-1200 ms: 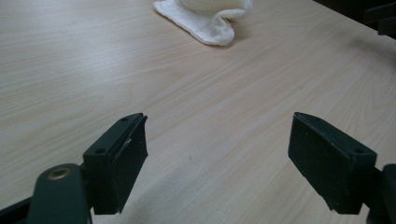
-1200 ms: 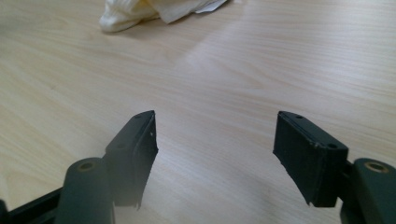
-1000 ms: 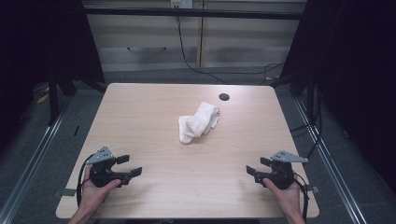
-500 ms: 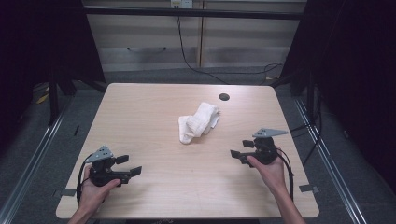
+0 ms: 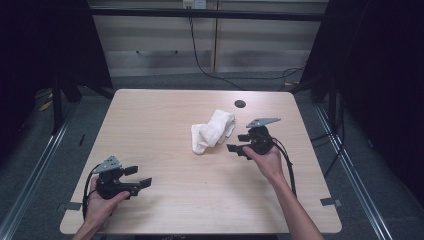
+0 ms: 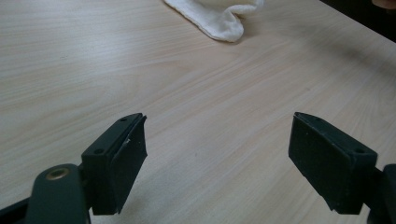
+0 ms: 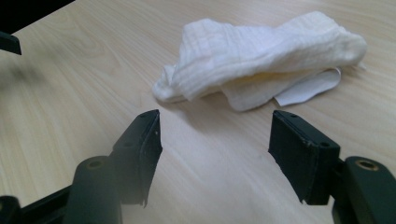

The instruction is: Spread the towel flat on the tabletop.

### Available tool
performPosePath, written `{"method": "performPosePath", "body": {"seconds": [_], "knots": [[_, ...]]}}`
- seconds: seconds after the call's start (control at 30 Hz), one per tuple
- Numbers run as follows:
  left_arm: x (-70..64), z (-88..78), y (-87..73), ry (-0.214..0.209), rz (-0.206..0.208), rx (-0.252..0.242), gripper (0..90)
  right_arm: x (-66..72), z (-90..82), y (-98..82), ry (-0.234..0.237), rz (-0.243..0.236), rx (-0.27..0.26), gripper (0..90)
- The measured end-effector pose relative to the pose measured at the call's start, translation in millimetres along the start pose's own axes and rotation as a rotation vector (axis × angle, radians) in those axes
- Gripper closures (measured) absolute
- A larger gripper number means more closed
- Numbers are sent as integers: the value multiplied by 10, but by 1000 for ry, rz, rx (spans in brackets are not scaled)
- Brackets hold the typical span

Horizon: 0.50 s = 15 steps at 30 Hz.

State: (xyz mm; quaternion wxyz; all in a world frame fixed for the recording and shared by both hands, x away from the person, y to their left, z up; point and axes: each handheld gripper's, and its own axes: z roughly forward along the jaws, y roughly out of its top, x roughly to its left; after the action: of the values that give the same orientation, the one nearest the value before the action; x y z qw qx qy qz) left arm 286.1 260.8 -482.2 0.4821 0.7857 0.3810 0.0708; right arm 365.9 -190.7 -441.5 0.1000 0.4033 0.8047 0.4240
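White crumpled cotton cloth (image 5: 212,131) lies at the table's centre, near the middle of the high view. It looks soft, light and limp; its thick folded ridge seems the best place to pinch. Right gripper (image 5: 239,142) waits just beside it, jaws wide and empty, having just closed a little. Left gripper (image 5: 138,176), lower left, is also wide and empty.

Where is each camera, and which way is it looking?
High view: above the table, looking forward and down; both forearms, left gripper and right gripper show.
Left gripper view: rides the left gripper, looks between its open jaws across the wood toward the white cloth.
Right gripper view: rides the right gripper, open jaws facing the cloth close ahead.
Shared: all three show the cloth and the table.
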Motion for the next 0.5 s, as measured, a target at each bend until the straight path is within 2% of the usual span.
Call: {"method": "performPosePath", "body": {"seconds": [0.1, 0.3, 0.43, 0.5], "knots": [[-22, -8, -1, -3, 15, 3, 191, -20, 79, 90, -10, -7, 15, 352], [-26, -10, 0, -10, 22, -1, 191, -95, 197, 236, 7, 0, 16, 395], [-6, -5, 2, -5, 14, -5, 191, -179, 282, 356, 18, 11, 7, 393], [1, -10, -2, 1, 9, -8, 191, -203, 331, 419, 6, -1, 20, 391]]}}
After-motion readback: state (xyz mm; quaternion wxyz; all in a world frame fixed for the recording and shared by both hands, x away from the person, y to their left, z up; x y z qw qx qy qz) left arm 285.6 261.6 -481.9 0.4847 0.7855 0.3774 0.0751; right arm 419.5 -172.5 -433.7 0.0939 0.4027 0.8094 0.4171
